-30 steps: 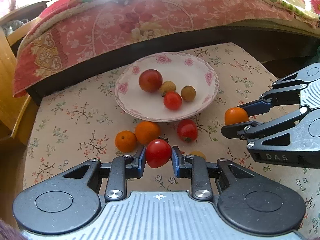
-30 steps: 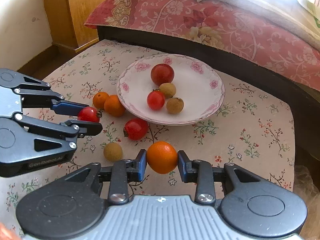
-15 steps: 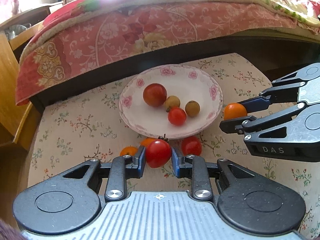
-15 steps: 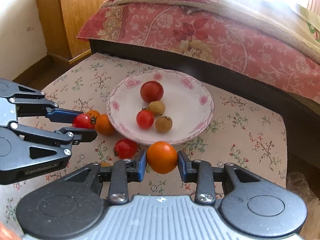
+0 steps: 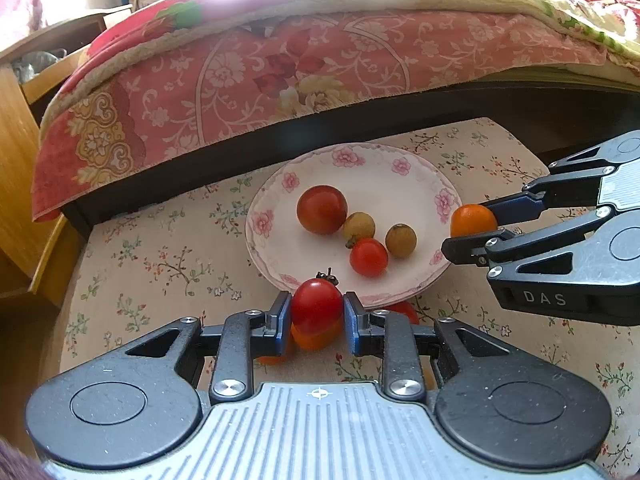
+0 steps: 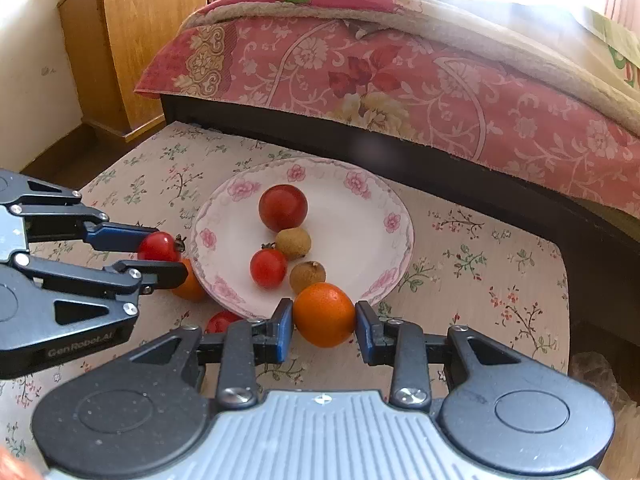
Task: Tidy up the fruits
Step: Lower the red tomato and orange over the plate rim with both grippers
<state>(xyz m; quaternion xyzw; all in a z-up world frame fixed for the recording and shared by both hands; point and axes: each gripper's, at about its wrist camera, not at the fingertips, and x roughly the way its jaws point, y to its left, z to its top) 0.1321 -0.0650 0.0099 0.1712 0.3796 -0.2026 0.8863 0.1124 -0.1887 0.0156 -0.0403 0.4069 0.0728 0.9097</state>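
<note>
Above floral cloth [image 6: 480, 264], left hand-held gripper [image 5: 316, 316] clamps tomato [image 5: 316, 306]; right hand-held gripper [image 6: 324, 322] clamps orange [image 6: 324, 314].

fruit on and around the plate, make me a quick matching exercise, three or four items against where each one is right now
Things:
1. cherry tomato with stem
2. small orange
3. big dark red tomato
4. floral plate

Places:
A. lying on the plate
B. held in the right gripper
C. on the flowered cloth, in front of the bed
D. held in the left gripper

Pairs: 1-D, 2-B, 3-A, 4-C
</note>
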